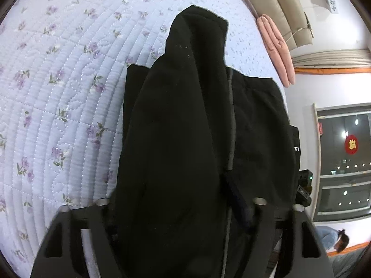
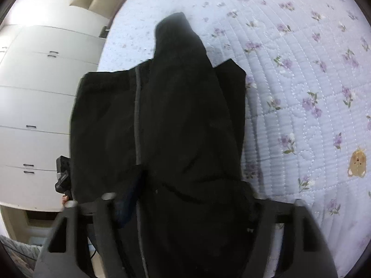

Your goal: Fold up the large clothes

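Observation:
A black zip-up garment (image 1: 185, 115) hangs in front of the left wrist camera, lifted above the bed. Its grey zipper (image 1: 230, 120) runs down the middle. My left gripper (image 1: 183, 213) is shut on the garment's top edge; the cloth covers the fingertips. In the right wrist view the same garment (image 2: 174, 120) hangs with its zipper (image 2: 138, 115) at the left. My right gripper (image 2: 183, 210) is shut on the cloth too. The other gripper shows at the garment's far edge in each view (image 1: 305, 190) (image 2: 62, 176).
A quilted lilac floral bedspread (image 1: 58, 92) (image 2: 301, 92) lies beneath. A pink folded blanket (image 1: 276, 46) rests by the beige headboard (image 1: 285, 4). White wardrobe doors (image 2: 34, 104) stand beside the bed. A dark window (image 1: 343, 157) and a person (image 1: 334, 238) are at the right.

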